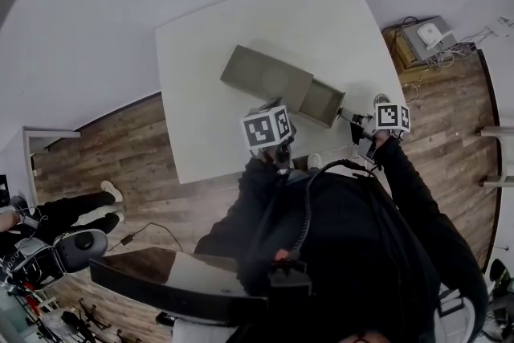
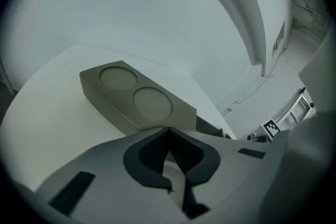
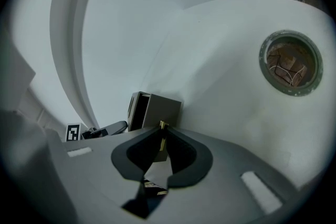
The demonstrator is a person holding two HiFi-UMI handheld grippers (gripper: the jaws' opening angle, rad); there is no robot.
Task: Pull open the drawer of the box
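Observation:
A grey-olive box (image 1: 265, 75) lies on the white table (image 1: 241, 20). Its top has two round recesses (image 2: 134, 99). Its drawer (image 1: 321, 100) stands pulled out toward the right, with the inside showing. My left gripper (image 1: 273, 112) is at the box's near side; in the left gripper view its jaws (image 2: 168, 129) meet right at the box's wall, with nothing seen between them. My right gripper (image 1: 348, 118) is at the drawer's front (image 3: 163, 107), shut on the small brass knob (image 3: 163, 125).
A round cable hole (image 3: 290, 63) pierces the table to the right of the drawer. The table's near edge lies just below both grippers. A box of cables and devices (image 1: 426, 40) sits on the wooden floor at the right. Another person's legs (image 1: 76, 209) show at the lower left.

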